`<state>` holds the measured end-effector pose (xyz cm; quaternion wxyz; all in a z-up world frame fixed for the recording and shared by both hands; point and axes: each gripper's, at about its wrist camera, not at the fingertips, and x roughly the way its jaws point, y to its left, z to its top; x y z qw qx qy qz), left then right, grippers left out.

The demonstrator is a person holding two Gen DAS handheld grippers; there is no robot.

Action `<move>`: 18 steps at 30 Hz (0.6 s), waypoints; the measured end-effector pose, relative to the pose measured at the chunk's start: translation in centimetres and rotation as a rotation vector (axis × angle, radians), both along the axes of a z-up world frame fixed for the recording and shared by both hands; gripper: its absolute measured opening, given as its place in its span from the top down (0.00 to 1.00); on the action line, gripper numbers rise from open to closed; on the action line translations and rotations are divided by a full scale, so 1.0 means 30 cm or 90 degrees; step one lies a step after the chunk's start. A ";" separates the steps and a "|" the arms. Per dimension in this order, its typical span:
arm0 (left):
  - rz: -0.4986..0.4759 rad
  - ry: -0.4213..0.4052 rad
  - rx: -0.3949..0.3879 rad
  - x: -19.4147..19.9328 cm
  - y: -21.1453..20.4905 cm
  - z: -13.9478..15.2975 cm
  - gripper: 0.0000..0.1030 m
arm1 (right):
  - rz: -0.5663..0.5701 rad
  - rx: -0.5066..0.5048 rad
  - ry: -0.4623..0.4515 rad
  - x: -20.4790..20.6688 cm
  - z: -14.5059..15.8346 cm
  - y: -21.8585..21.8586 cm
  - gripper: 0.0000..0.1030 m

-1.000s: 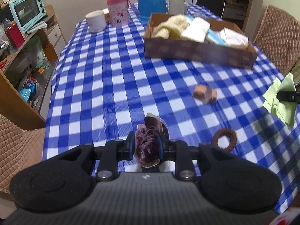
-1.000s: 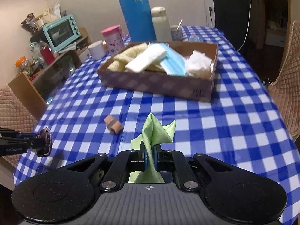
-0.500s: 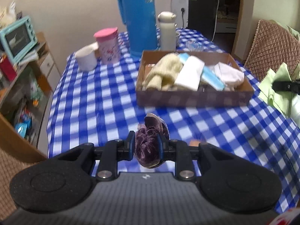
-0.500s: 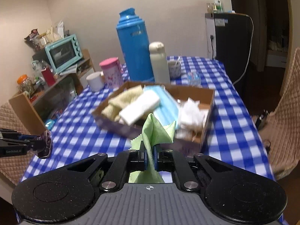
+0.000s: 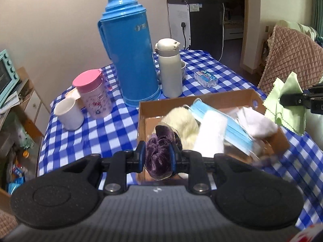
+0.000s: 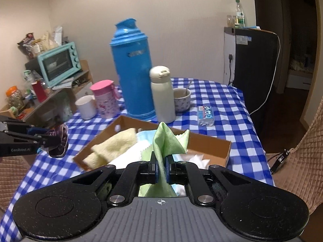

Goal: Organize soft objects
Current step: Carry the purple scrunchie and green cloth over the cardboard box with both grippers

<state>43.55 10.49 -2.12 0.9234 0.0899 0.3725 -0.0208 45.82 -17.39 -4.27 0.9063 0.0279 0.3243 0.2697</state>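
Left gripper (image 5: 158, 157): jaws clamped on a purple velvet scrunchie (image 5: 159, 151), held above the near left corner of the cardboard box (image 5: 222, 98). Right gripper (image 6: 160, 168): jaws pinched on a light green cloth (image 6: 165, 141), raised over the box's near edge. The box on the blue checked table (image 6: 228, 102) contains a cream towel (image 6: 113, 145), a blue face mask (image 5: 232, 129) and white tissue (image 5: 256, 123).

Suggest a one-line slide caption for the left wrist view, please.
Left gripper carries a purple scrunchie toward the cardboard box.
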 end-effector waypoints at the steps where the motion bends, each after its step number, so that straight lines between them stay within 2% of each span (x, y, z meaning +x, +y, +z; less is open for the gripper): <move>1: -0.002 0.003 0.000 0.034 -0.001 -0.011 0.78 | -0.002 -0.005 0.003 0.029 -0.012 0.005 0.93; 10: -0.018 0.034 0.014 0.290 0.014 -0.139 0.77 | -0.016 -0.030 0.043 0.233 -0.151 0.042 0.93; 18: -0.027 0.036 0.027 0.442 0.031 -0.214 0.77 | -0.031 -0.028 0.068 0.338 -0.248 0.074 0.93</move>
